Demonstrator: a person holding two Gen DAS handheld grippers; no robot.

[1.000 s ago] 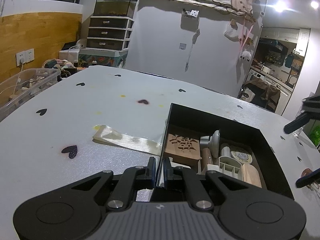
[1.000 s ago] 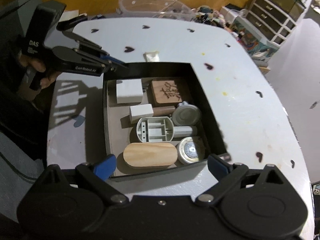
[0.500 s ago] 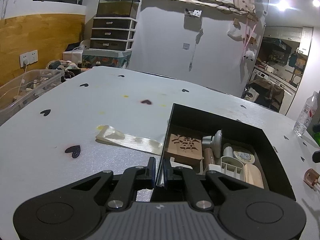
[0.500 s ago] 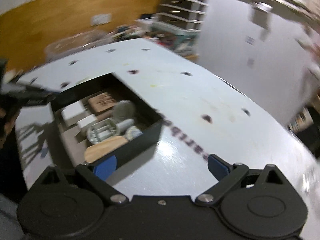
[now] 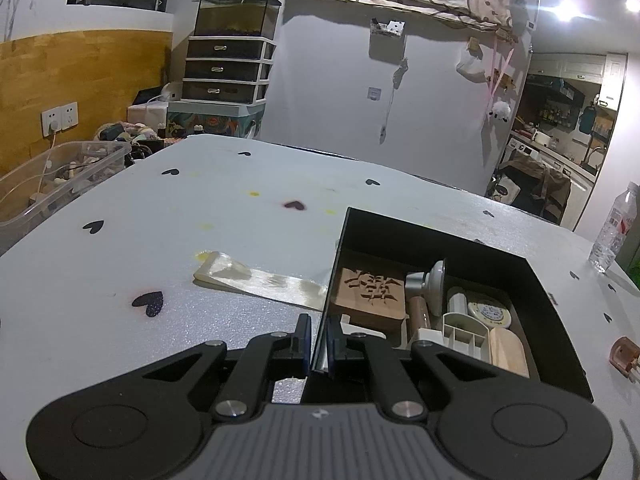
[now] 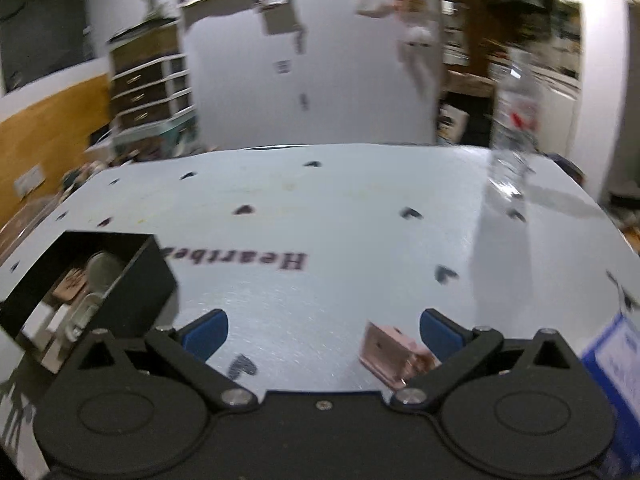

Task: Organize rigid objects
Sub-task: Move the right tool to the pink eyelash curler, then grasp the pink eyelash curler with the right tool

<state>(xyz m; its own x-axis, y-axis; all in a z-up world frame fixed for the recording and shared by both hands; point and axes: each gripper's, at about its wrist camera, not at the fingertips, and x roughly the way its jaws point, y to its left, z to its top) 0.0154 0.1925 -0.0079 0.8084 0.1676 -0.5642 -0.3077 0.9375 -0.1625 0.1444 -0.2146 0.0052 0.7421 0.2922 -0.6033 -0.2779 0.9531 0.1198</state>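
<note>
pink block [image 6: 394,354] lies between the spread right tool [image 6: 322,330].

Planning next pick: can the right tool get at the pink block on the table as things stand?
Probably yes. The right tool is open and empty, and the pink block lies on bare table just inside its right finger, apart from the black box. The view is blurred.

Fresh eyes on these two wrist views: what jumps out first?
The black box packed with small items, its near wall pinched edge-on by the shut left tongs. Next, the small pink block lying on the heart-print table, just inside the right-hand pad of the open right tongs. A clear water bottle stands far right.
</note>
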